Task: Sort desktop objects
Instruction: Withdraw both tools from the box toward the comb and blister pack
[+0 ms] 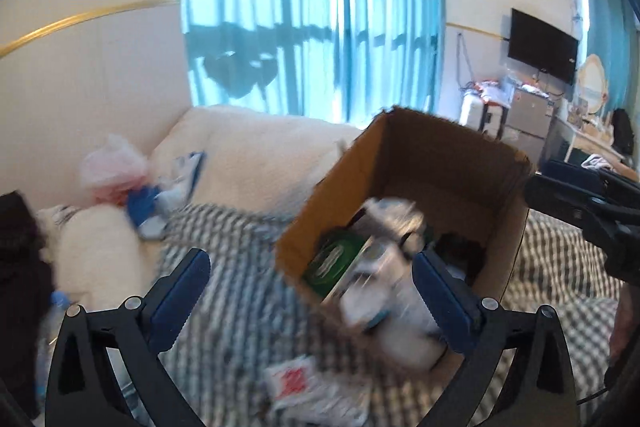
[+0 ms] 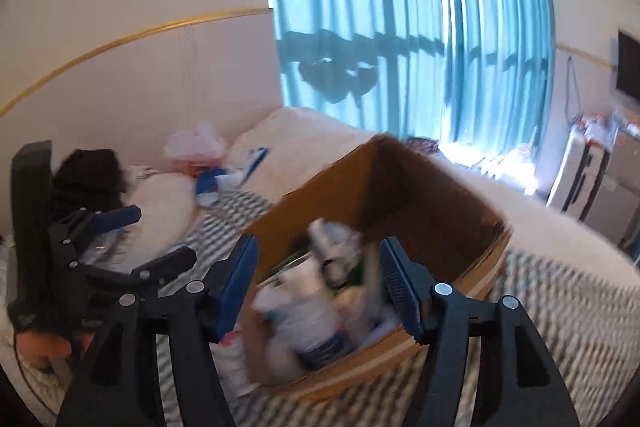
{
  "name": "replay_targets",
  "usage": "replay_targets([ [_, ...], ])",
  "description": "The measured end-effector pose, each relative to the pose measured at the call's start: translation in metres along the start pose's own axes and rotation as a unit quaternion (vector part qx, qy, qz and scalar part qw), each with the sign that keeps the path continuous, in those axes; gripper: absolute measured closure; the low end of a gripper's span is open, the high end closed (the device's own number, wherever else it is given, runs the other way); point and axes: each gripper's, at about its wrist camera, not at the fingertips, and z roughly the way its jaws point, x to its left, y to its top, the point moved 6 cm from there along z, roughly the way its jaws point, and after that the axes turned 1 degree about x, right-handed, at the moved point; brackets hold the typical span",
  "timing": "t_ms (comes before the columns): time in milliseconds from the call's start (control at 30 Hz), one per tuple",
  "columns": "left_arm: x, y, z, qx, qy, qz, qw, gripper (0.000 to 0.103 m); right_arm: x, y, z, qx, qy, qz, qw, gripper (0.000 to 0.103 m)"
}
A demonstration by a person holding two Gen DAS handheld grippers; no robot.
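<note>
An open cardboard box stands on a checked bedspread and holds several items, among them a green packet and white bottles. It also shows in the right wrist view, with blurred white bottles inside. My left gripper is open and empty, with one finger over the bedspread and the other over the box's near corner. My right gripper is open and empty above the box's near side. The left gripper shows at the left of the right wrist view.
A white packet with red print lies on the bedspread in front of the box. White pillows, a pink plastic bag and blue-white items lie at the head. A dark garment is at the left.
</note>
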Motion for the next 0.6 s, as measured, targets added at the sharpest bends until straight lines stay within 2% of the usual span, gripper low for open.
replay_targets([
  [67,0.012,-0.015,-0.007,0.021,0.001,-0.007,0.9998,0.0,0.013,-0.019,-0.001,0.016,0.011,0.004,1.0,0.036],
  [167,0.035,-0.058,-0.005,0.069,0.008,-0.018,0.9975,0.0,0.032,-0.052,0.004,0.046,0.009,-0.01,0.999,0.036],
  [367,0.059,-0.148,0.031,0.13,-0.001,-0.053,0.9901,0.0,0.067,-0.112,0.025,0.091,0.012,-0.042,0.995,0.036],
  [500,0.066,-0.216,0.061,0.187,-0.022,-0.111,0.9758,0.0,0.082,-0.138,0.051,0.127,0.008,-0.072,0.989,0.036],
  [600,0.067,-0.249,0.077,0.247,0.002,-0.137,0.9593,0.0,0.083,-0.149,0.067,0.147,0.01,-0.065,0.987,0.036],
])
